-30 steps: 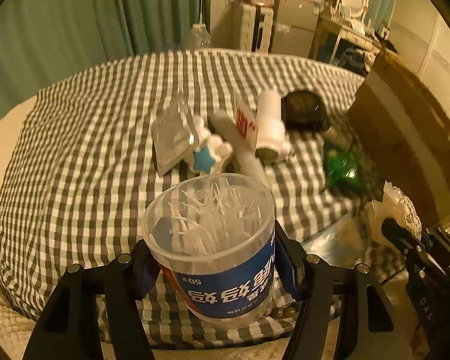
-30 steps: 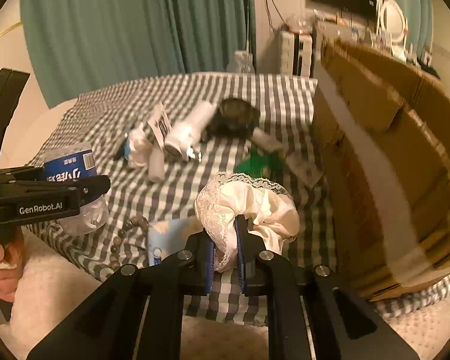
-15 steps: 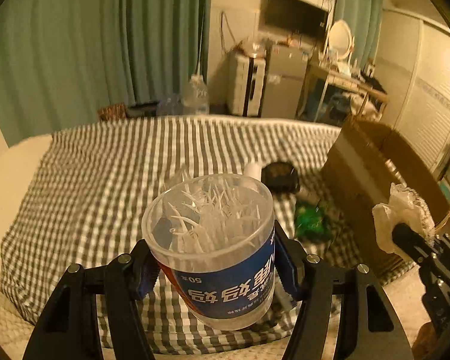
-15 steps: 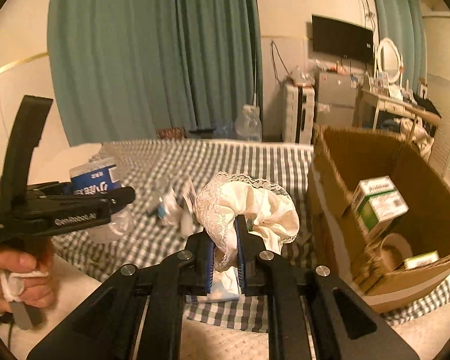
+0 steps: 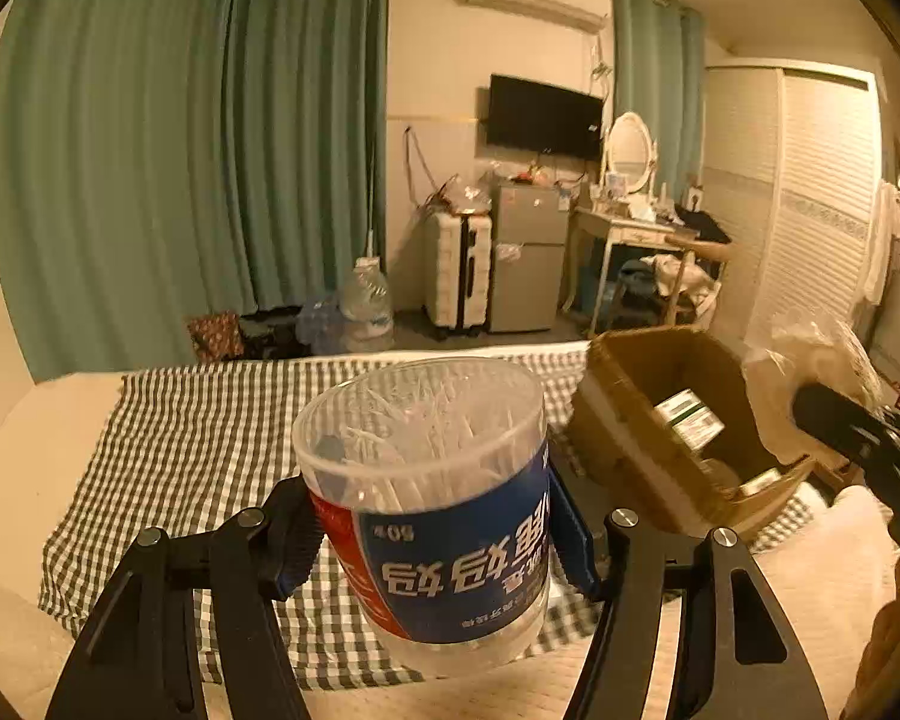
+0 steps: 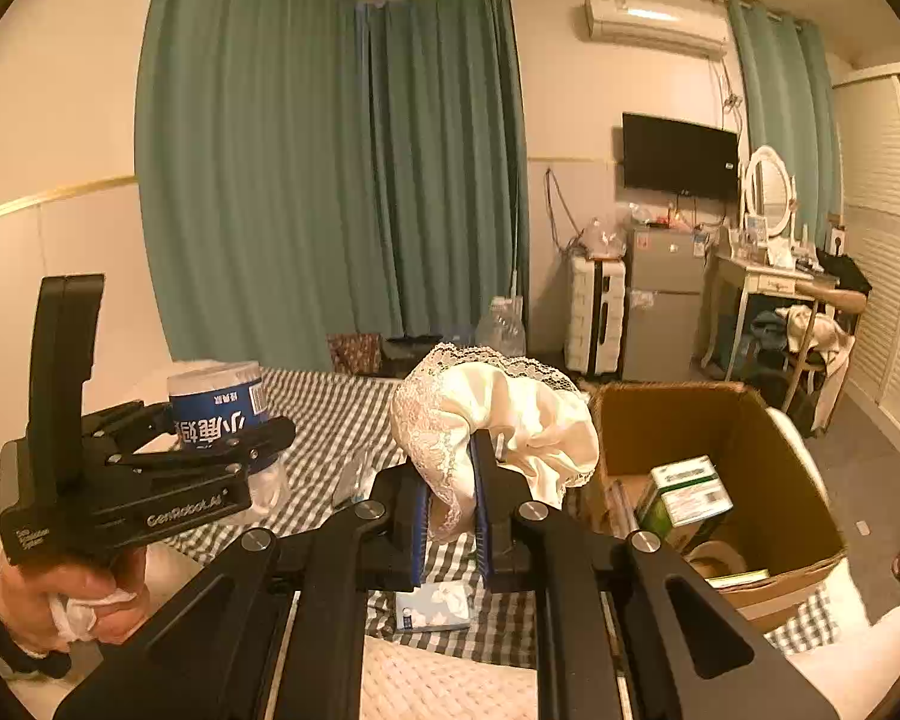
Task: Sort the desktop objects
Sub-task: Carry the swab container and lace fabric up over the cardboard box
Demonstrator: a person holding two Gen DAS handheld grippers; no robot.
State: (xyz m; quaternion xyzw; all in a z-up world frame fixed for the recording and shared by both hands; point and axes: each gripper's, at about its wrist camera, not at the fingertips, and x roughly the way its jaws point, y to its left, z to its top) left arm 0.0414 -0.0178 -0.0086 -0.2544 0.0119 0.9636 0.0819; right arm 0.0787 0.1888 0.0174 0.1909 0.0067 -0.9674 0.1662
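Note:
My left gripper (image 5: 432,531) is shut on a clear plastic tub of floss picks (image 5: 432,480) with a blue label, held upside down above the checked cloth (image 5: 198,444). The same tub (image 6: 219,405) and left gripper (image 6: 210,444) show at the left of the right wrist view, with a hand (image 6: 72,600) below. My right gripper (image 6: 453,498) is shut on a cream lace-trimmed cloth bundle (image 6: 498,420), which also appears blurred as the bundle (image 5: 810,354) at the right of the left wrist view. An open cardboard box (image 6: 780,480) stands to the right.
The box (image 5: 630,414) holds a green-and-white carton (image 6: 684,495), a tape roll (image 6: 714,558) and other small items. A blue-and-white packet (image 6: 435,603) lies on the cloth below my right gripper. Behind are curtains, a suitcase, a small fridge and a dressing table.
Both grippers have risen and tilted up with their loads. The small items on the cloth have dropped out of sight and the room beyond has come into view; the box interior now shows.

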